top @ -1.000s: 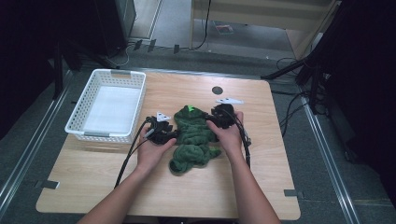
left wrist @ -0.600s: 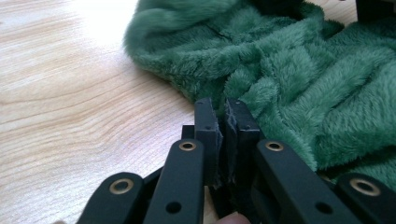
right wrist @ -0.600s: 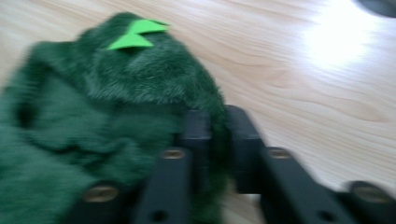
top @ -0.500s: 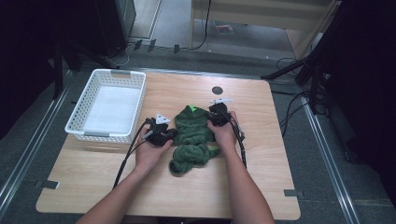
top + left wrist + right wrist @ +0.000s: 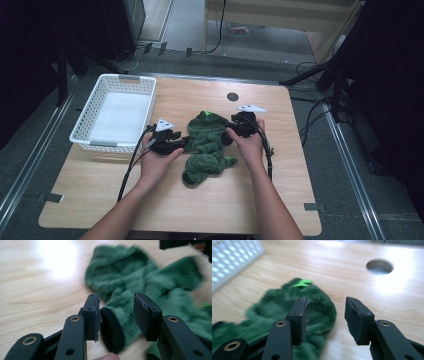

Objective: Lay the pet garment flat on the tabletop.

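The high view shows a green fuzzy garment [image 5: 207,145] lying crumpled near the middle of the wooden desk [image 5: 150,200], with the left gripper [image 5: 181,145] at its left edge and the right gripper [image 5: 228,131] at its right edge, each held in a hand. A white mesh basket [image 5: 114,112] stands at the desk's left, apart from the garment, and a round hole [image 5: 232,96] sits in the desk beyond it. The left gripper view adds what the high view cannot resolve: the fingers [image 5: 91,315] stand apart with a black ribbed cuff [image 5: 110,331] of the garment between them, not clamped. The right gripper view shows its fingers [image 5: 358,320] also apart, the left one over the garment's fuzzy edge, and a bright green tag [image 5: 302,283] on the cloth.
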The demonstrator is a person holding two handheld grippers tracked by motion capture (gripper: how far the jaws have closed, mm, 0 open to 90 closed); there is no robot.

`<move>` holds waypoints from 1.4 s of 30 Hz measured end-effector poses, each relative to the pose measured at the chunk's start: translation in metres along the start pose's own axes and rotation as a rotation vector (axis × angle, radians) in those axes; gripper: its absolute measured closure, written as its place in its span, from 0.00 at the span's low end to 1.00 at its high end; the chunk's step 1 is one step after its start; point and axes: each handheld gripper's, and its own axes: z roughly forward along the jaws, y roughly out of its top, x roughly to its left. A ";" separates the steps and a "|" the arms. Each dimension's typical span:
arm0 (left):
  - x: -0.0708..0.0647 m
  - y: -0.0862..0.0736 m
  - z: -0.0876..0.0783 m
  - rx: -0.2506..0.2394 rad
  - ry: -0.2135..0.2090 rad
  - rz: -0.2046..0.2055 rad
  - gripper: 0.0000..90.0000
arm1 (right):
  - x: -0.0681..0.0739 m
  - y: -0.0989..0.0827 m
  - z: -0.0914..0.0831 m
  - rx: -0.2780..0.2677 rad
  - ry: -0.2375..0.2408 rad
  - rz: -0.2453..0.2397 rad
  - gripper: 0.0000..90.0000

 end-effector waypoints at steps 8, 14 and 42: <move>-0.031 -0.017 -0.033 0.020 -0.101 0.043 0.58 | 0.038 -0.033 -0.068 -0.045 0.118 -0.047 0.56; -0.032 -0.054 -0.051 0.038 -0.080 -0.021 0.56 | 0.096 -0.065 -0.077 0.032 0.285 -0.244 0.55; -0.049 -0.082 -0.038 0.119 -0.126 0.096 0.65 | 0.074 -0.084 -0.120 -0.163 0.213 0.068 0.96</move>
